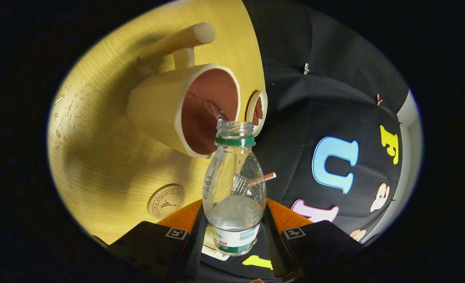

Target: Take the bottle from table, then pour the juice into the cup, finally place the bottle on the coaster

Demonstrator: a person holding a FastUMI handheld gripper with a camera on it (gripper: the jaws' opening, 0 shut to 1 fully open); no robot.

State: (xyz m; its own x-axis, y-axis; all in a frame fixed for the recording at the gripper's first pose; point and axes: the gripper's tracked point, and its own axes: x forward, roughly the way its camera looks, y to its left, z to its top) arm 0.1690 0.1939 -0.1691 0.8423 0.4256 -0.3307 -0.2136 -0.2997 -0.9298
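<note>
My gripper (234,232) is shut on a clear plastic bottle (234,188) with a green neck ring and no cap, holding it by its lower body between both fingers. The bottle is tipped over, its open mouth right at the rim of a cream cup (185,108) with a brown inside and a wooden handle. A thin stream of clear liquid runs from the mouth into the cup. Some liquid remains in the bottle. A round cork coaster (166,201) lies on the yellow wooden table (98,157), close beside my left finger.
A small white dish (257,112) with something brown in it stands just beyond the cup near the table's edge. Water drops speckle the table on the side away from the cup. The booth's black cloth wall (315,118) lies past the table edge.
</note>
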